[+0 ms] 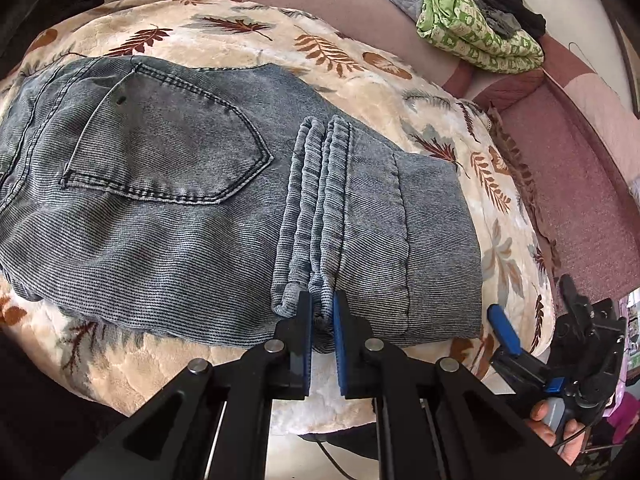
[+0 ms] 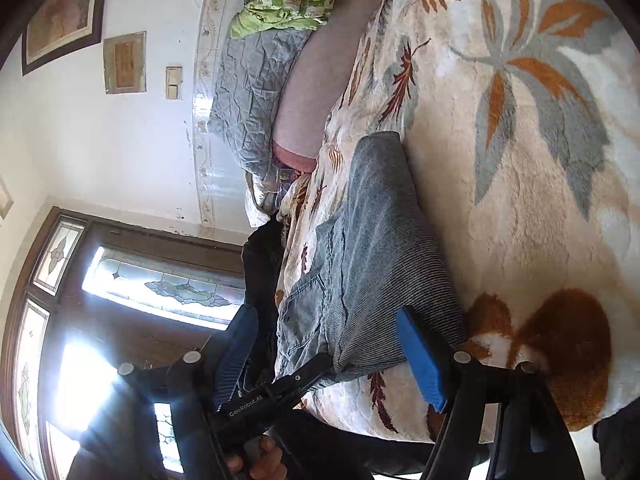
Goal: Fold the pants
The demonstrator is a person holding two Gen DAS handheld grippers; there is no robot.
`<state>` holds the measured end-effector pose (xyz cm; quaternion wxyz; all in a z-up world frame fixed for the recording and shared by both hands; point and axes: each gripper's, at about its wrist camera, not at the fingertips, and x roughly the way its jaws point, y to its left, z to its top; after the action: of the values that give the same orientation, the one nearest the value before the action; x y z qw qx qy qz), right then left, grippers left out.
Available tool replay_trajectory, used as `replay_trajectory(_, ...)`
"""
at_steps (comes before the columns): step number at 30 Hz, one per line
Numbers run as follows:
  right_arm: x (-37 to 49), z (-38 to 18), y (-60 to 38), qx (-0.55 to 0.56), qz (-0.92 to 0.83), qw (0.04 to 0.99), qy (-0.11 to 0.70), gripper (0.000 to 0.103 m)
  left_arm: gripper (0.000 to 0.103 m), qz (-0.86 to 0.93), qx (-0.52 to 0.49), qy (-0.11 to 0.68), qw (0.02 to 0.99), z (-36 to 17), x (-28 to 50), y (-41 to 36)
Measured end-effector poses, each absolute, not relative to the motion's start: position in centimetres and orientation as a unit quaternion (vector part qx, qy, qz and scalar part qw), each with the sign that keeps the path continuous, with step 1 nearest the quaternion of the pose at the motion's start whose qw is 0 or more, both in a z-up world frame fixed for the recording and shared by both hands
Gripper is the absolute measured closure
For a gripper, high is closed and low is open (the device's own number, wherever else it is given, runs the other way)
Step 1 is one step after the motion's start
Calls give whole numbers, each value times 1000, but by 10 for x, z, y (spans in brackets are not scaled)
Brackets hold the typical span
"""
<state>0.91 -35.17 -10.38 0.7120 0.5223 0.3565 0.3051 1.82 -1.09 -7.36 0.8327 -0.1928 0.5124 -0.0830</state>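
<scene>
Jeans were laid on the leaf-print blanket of the bed, already folded: ribbed leg cuffs had been brought up over the seat, just beside the back pocket. Left gripper fingers were clamped on the cuff edge. Right gripper fingers stood open, nothing pinched, at the jeans' fold edge. One more fold was judged outstanding.
</scene>
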Motion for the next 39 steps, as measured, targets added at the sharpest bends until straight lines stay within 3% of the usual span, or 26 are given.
replay_trajectory(6,29,-81,-346,532,336,696,346,24,93,-89,-199,513,830,-77,18,-7)
replay_trajectory(9,46,-105,-327,508,307,684,424,22,93,-93,-205,515,827,-77,18,-5)
replay_trajectory(10,51,-121,-321,494,276,680,467,28,93,-94,-206,517,826,-77,17,-5)
replay_trajectory(11,49,-125,-323,491,271,689,459,33,93,-95,-202,517,826,-76,16,-5)
replay_trajectory(19,53,-119,-317,473,274,684,484,34,91,-133,-156,417,885,-15,10,-27)
replay_trajectory(23,57,-122,-320,482,272,666,500,34,92,-112,-162,510,837,-69,41,-28)
replay_trajectory(24,59,-122,-321,483,272,660,507,34,98,-115,-168,523,828,-84,44,-26)
replay_trajectory(29,82,-81,-327,472,281,679,488,32,101,-136,-180,505,833,-89,42,-16)
replay_trajectory(32,116,-67,-323,466,273,690,481,26,101,-142,-182,501,834,-90,41,-15)
replay_trajectory(37,182,-123,-310,458,225,670,539,26,101,-148,-174,490,841,-90,38,-17)
replay_trajectory(39,183,-115,-312,473,218,668,532,26,101,-152,-176,489,841,-90,38,-15)
